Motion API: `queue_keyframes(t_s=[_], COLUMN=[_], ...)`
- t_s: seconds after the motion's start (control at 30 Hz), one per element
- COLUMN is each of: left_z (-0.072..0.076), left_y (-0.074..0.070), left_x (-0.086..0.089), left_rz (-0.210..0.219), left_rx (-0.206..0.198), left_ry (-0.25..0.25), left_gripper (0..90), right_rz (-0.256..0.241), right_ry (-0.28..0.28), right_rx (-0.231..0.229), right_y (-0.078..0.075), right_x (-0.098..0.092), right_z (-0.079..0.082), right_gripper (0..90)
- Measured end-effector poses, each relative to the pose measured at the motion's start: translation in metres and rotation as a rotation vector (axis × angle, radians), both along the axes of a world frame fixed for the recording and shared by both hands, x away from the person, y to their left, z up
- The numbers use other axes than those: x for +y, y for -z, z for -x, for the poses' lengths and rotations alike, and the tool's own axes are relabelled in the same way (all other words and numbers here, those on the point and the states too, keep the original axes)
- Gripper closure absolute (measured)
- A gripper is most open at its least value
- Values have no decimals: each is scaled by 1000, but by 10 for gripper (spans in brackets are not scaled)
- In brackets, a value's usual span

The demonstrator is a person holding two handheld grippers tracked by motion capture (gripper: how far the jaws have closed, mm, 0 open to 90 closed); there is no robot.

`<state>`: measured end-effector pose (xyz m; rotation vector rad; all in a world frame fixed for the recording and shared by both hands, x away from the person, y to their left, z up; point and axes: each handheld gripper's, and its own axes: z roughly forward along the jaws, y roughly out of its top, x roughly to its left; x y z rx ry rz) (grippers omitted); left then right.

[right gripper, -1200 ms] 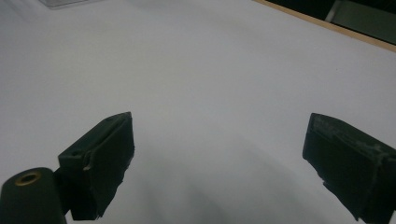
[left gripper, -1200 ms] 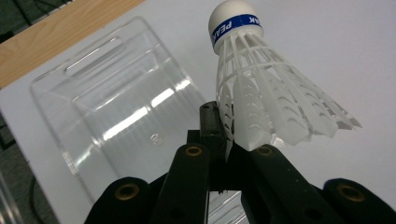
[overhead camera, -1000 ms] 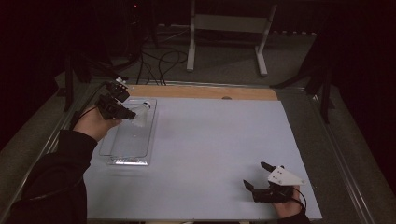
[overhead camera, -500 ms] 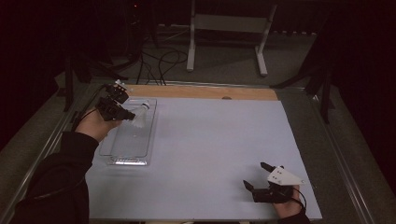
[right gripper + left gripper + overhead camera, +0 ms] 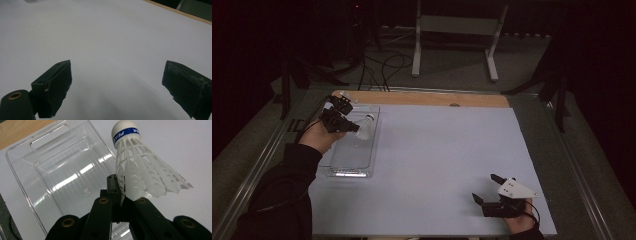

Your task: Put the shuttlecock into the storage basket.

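Two grippers on the table, one per hand. Left gripper (image 5: 353, 127), upper left of the high view: jaws clenched on a white plastic shuttlecock (image 5: 366, 127), nipping the rim of its skirt. In the left gripper view the shuttlecock (image 5: 140, 167) rises from between the black jaws toward the upper right of the frame, its white cork tip with a blue band pointing up and away, its skirt flaring to the right. Beneath and behind it lies a clear plastic tray (image 5: 50, 170), empty, with a slot handle at its far end; whether the shuttlecock touches the tray cannot be told. In the high view the tray (image 5: 354, 160) sits along the left edge of the pale table mat (image 5: 437, 150), and the shuttlecock hangs over its far right part.

Right gripper (image 5: 486, 189), lower right of the high view: released, jaws spread wide with nothing between them, a grey three-cornered plate (image 5: 515, 189) on top. In the right gripper view its two black pads (image 5: 58, 85) stand far apart over bare mat.
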<state>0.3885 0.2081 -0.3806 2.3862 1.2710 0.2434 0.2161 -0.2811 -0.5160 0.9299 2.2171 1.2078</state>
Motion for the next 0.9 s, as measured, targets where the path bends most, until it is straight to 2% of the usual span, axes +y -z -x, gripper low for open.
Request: queue_keyframes(t_s=[0.37,0.67,0.9], left_z=[-6,-12,-15], left_y=[22,44,53], left_x=[-4,-6,-2], left_rz=[1,-29,-46], left_rx=[19,37,44], left_ry=[-6,-17,-30], left_gripper=[900,900,900], right_rz=[-3,-3,-3], right_ry=[-4,-6,-7], right_rx=[2,3,5], right_y=[0,0,0], right_x=[0,0,0], right_z=[0,0,0], right_gripper=[90,90,90])
